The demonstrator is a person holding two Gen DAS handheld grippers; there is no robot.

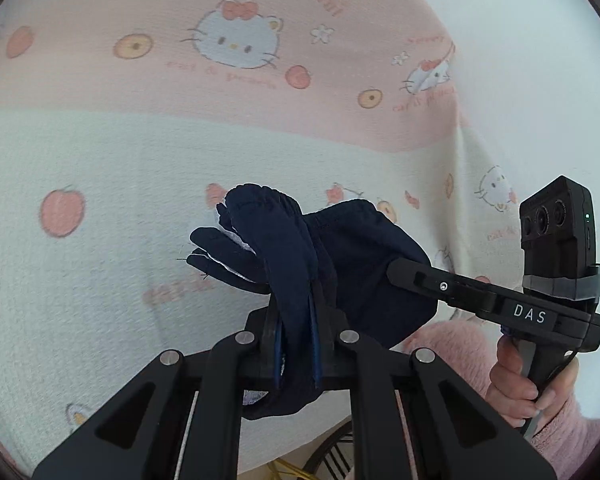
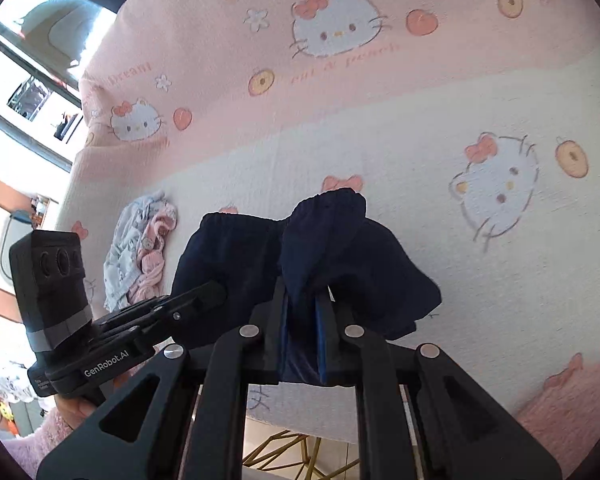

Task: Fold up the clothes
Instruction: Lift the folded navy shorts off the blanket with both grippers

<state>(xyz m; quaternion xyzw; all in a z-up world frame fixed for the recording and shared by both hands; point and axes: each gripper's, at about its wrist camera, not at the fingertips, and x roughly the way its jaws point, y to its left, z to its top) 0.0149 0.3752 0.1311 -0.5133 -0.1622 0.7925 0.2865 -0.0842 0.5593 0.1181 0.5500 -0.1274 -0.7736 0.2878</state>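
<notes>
We pinch the navy shorts (image 1: pixel 364 264) between both closed grippers, left gripper (image 1: pixel 296 344) and right gripper (image 2: pixel 304 336), fabric draping beyond the fingers over the patterned blanket (image 1: pixel 100 140); we should keep the edges level and taut.

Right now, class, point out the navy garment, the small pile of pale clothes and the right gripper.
navy garment (image 2: pixel 236 256): right wrist view, on its flat cloth below the waistband.
pile of pale clothes (image 2: pixel 140 248): right wrist view, middle of the heap.
right gripper (image 1: pixel 396 270): left wrist view, at its fingertips in the cloth.
</notes>
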